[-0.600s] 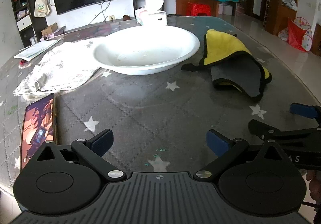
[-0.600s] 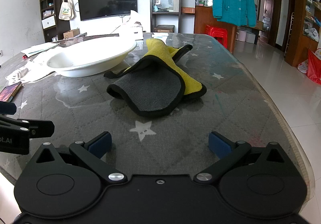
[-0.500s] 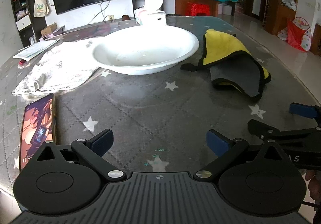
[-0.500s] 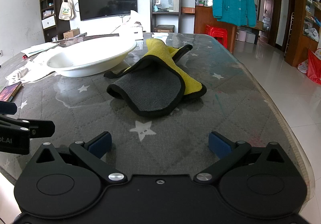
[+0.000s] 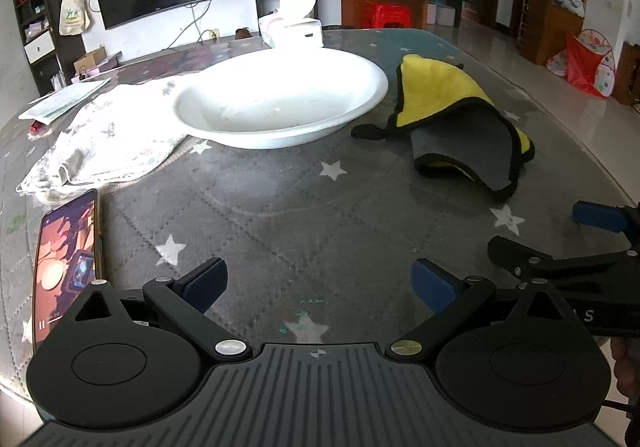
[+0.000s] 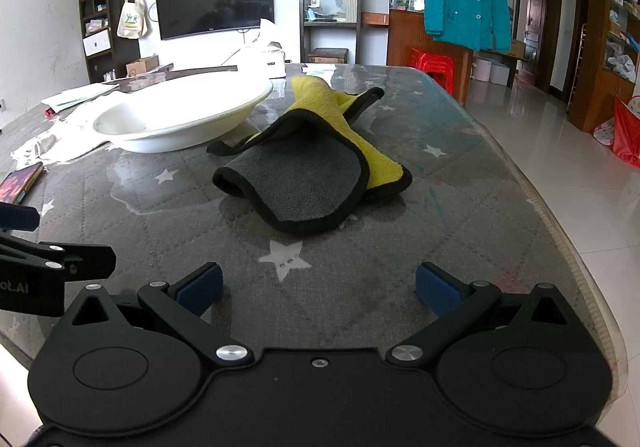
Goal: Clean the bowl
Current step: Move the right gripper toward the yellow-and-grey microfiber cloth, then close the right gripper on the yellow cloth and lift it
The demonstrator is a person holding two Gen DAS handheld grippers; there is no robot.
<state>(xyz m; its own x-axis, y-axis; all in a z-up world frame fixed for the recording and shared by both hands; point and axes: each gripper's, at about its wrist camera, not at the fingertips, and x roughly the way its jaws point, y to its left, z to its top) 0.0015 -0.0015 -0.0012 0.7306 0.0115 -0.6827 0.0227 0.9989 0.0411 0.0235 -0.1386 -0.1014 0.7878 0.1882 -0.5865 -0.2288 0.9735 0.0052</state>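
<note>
Lying well ahead of both wide-open, empty claws, the white bowl sits beside the yellow-grey cloth.

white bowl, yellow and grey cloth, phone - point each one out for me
white bowl (image 5: 280, 103): left wrist view, on its inner floor.
yellow and grey cloth (image 6: 304, 183): right wrist view, on the grey flap folded over the top.
phone (image 5: 66, 267): left wrist view, on its lit screen.
</note>
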